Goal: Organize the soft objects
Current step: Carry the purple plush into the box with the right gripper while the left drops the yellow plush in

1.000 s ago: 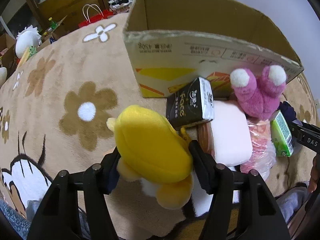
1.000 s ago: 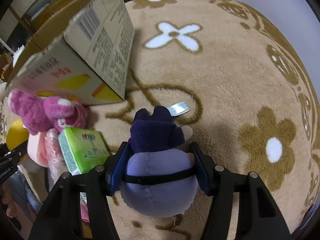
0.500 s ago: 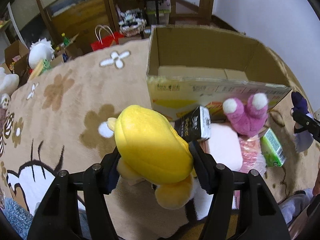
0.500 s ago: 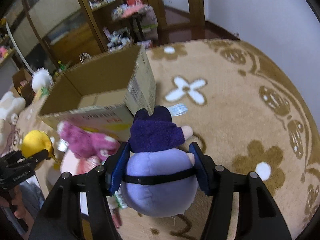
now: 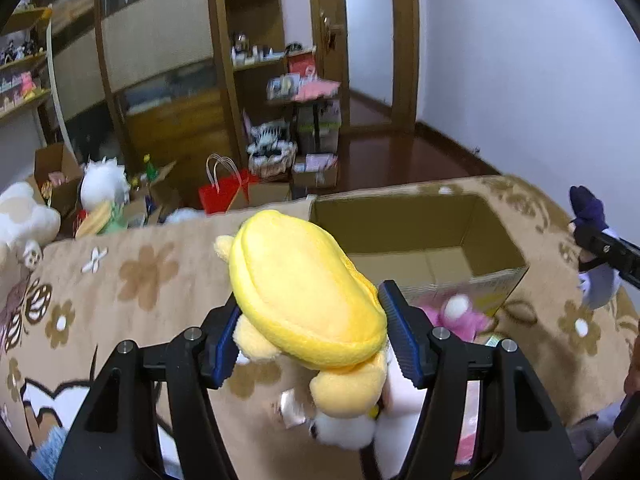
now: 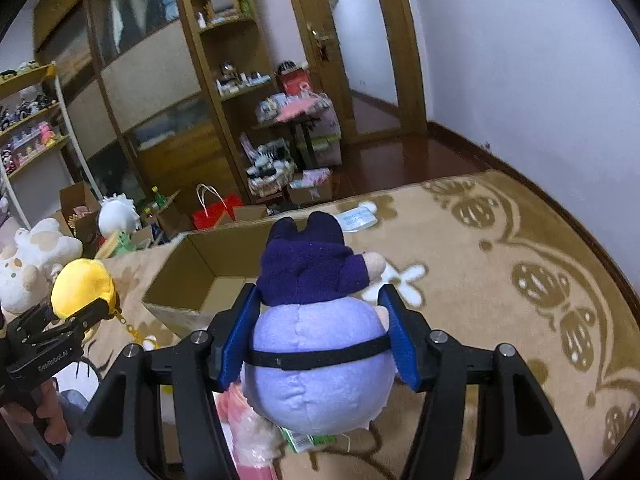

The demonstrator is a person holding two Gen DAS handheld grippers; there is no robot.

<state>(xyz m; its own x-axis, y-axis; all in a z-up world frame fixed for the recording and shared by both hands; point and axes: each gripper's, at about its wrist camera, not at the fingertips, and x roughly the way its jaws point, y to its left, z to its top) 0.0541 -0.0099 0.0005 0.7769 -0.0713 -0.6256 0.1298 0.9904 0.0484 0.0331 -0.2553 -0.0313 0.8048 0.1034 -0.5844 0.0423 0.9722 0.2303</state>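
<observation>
A red paper bag [image 5: 224, 196] with white handles is standing on the floor beyond a tan rug [image 6: 500, 280] patterned with brown flowers. Wooden shelving [image 6: 224, 80] crowded with small items is lining the far wall, beside a wooden door [image 6: 332, 40].

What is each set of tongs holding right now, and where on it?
Left tongs: yellow plush toy, clamped across its body's sides. Right tongs: purple plush toy, squeezed across its round lilac lower half.
</observation>
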